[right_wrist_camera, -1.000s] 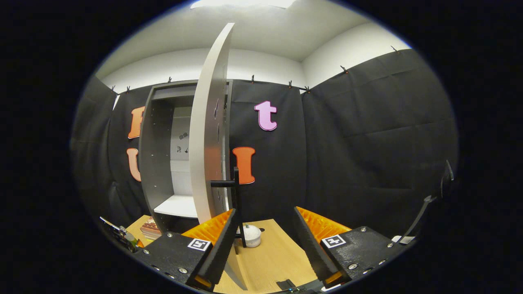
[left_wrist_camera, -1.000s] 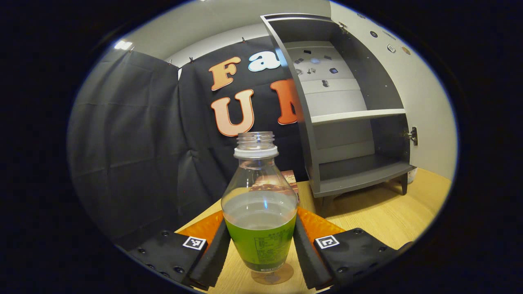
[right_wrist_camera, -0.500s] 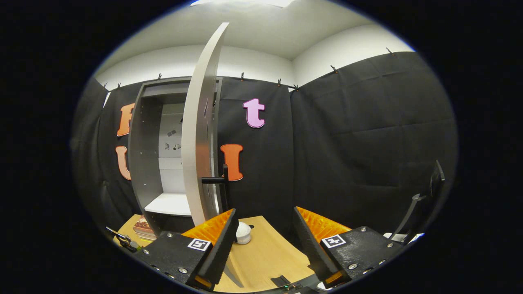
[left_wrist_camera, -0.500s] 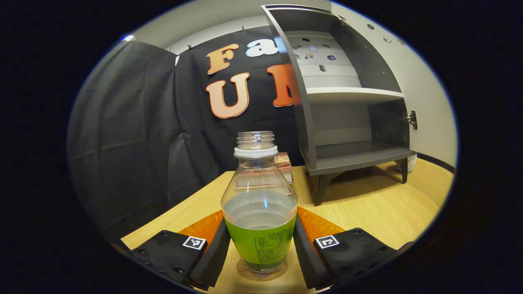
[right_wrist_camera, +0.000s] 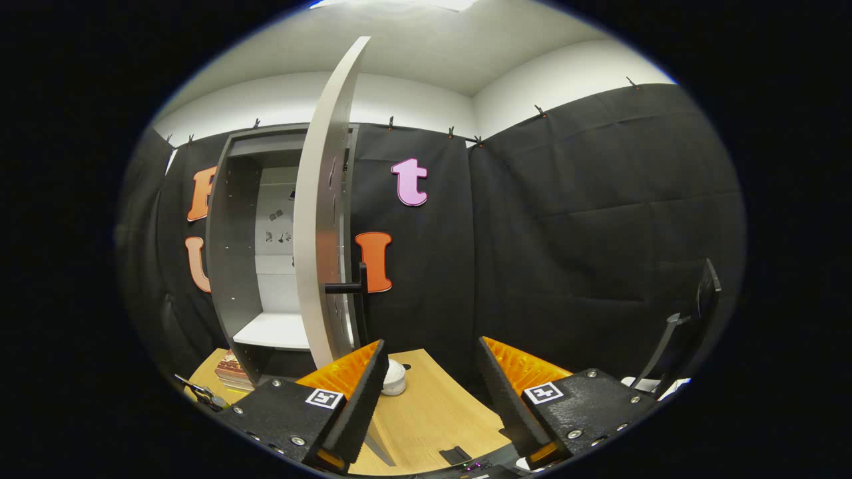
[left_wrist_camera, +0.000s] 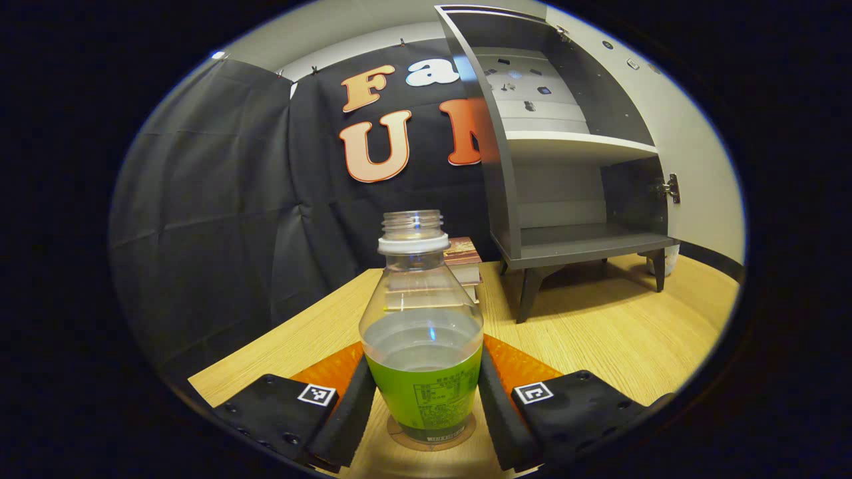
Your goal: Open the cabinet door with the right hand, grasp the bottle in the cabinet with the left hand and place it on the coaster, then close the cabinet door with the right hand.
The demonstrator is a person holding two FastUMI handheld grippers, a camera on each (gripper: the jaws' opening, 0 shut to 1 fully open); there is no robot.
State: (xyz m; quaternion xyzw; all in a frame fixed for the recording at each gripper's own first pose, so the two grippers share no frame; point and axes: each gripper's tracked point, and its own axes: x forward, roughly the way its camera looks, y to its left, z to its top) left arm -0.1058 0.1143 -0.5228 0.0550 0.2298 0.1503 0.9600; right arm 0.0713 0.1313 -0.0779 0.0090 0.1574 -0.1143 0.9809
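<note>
Now that the bottle (left_wrist_camera: 422, 346) is resting lower, on the coaster (left_wrist_camera: 431, 440), the left gripper (left_wrist_camera: 426, 412) is still clamping it; right gripper (right_wrist_camera: 427, 392) hanging agape, door (right_wrist_camera: 319, 219) awaiting closing.

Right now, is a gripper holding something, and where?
The left gripper holds the bottle by its green-labelled lower body. The right gripper holds nothing.

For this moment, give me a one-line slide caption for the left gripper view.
Left claw shut on the bottle, its base on the coaster, the open cabinet behind.
</note>
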